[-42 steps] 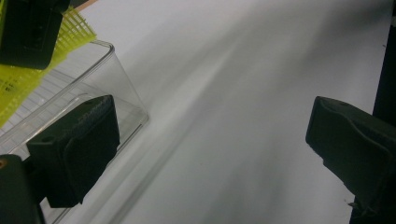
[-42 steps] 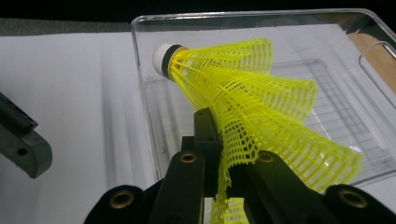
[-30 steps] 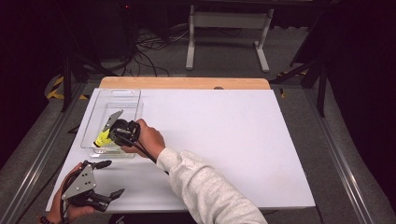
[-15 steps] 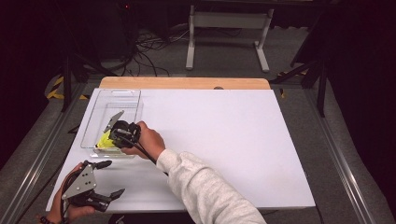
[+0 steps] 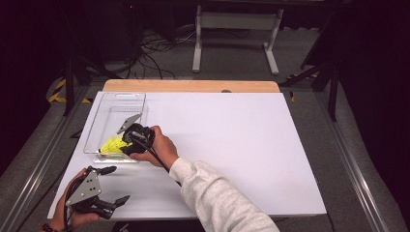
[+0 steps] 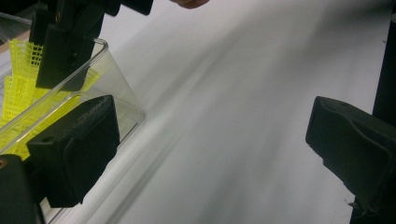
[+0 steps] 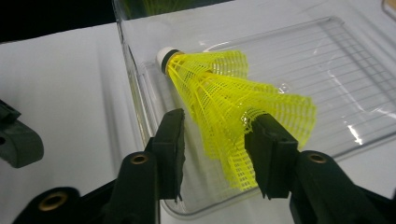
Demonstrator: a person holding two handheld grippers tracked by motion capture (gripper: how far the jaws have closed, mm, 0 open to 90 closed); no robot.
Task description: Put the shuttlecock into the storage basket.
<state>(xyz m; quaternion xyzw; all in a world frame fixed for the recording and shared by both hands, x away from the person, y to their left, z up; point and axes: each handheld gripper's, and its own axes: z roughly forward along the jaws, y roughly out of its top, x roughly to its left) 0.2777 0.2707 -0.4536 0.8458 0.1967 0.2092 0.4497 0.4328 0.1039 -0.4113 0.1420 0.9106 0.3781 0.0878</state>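
Observation:
A yellow mesh shuttlecock (image 7: 224, 98) with a white cork tip lies at the near left end of a clear plastic tray (image 7: 327, 70). My right gripper (image 7: 217, 126) is open, and its jaws straddle the skirt. The right jaw touches the mesh, while a gap shows at the left jaw. In the high view the right gripper (image 5: 126, 143) hangs over the tray's (image 5: 121, 94) near end, by the shuttlecock (image 5: 112, 144). My left gripper (image 5: 116, 184) stands open and empty near the table's front left corner. Its own view shows the left gripper (image 6: 210, 144) beside the tray corner (image 6: 112, 84).
The white table top (image 5: 241, 145) stretches wide to the right of the tray, with a wooden strip (image 5: 193, 86) along its far edge. A metal stand (image 5: 232, 29) and cables lie on the floor beyond. Rails run along both table sides.
The right gripper and the shuttlecock have shifted only slightly at the tray's near end. The left gripper has stayed put.

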